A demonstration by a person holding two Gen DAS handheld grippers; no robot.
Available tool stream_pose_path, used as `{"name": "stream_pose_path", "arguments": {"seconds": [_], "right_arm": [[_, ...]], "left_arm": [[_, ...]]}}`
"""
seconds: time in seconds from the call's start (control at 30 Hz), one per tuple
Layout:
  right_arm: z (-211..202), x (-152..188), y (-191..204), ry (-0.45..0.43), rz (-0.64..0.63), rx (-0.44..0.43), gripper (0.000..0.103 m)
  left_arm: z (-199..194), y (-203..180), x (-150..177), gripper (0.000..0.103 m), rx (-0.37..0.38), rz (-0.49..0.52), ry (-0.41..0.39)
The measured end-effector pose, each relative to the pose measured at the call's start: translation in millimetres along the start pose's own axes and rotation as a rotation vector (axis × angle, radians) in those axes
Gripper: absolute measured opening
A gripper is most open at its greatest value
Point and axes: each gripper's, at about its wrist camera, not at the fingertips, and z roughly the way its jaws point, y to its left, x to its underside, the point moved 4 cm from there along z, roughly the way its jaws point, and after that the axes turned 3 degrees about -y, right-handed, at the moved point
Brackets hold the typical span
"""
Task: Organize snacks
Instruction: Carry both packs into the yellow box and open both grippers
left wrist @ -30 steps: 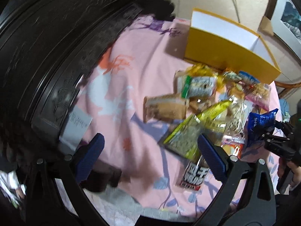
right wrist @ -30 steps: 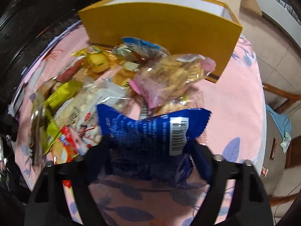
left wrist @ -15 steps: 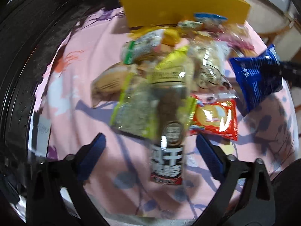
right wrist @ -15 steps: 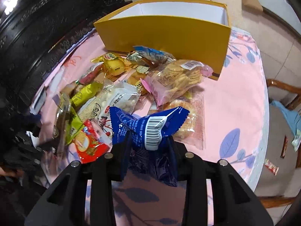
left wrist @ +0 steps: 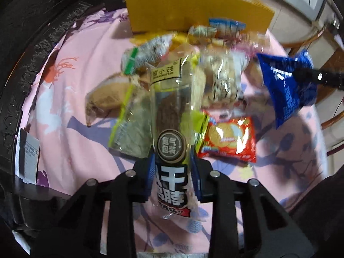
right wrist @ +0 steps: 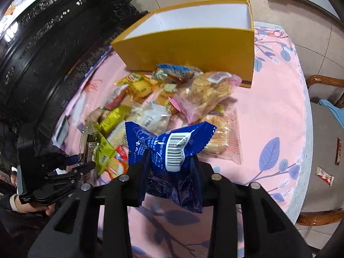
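Note:
My left gripper (left wrist: 172, 172) is shut on a long clear packet with a black label (left wrist: 171, 129), held over the pink cloth. My right gripper (right wrist: 172, 167) is shut on a blue packet (right wrist: 169, 148) lifted above the table; that packet also shows in the left wrist view (left wrist: 286, 86). An open yellow box (right wrist: 193, 49) with a white inside stands at the far side of the table, also in the left wrist view (left wrist: 193, 13). A heap of snack packets (right wrist: 172, 99) lies between the grippers and the box. My left gripper also shows in the right wrist view (right wrist: 81, 163).
A red biscuit packet (left wrist: 230, 137), a yellow-green packet (left wrist: 129, 129) and a pink bag of biscuits (right wrist: 206, 92) lie in the heap. Dark carved furniture (right wrist: 43, 53) borders the table's left side. A wooden chair (right wrist: 322, 107) stands at the right. A white paper slip (left wrist: 29, 157) lies at the left edge.
My left gripper has swung over the heap and shut on the long clear packet. My right gripper has lifted the blue packet higher, with the box's inside now in view.

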Motion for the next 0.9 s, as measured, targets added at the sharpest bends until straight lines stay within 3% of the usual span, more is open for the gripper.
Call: {"name": "stream_pose_path", "arguments": {"seconds": [0.37, 0.67, 0.8, 0.9], "right_arm": [[-34, -34, 7, -0.11, 0.071, -0.006, 0.036], [-71, -117, 8, -0.335, 0.082, 0.033, 0.036], [-71, -165, -4, -0.414, 0.08, 0.101, 0.036], [-66, -196, -16, -0.45, 0.084, 0.141, 0.036]], "left_arm": [[-61, 9, -60, 0.03, 0.086, -0.021, -0.181], [-97, 2, -186, 0.03, 0.172, 0.044, -0.405], [-89, -5, -251, 0.03, 0.209, 0.074, -0.469], [-71, -9, -286, 0.03, 0.214, 0.09, -0.475]]}}
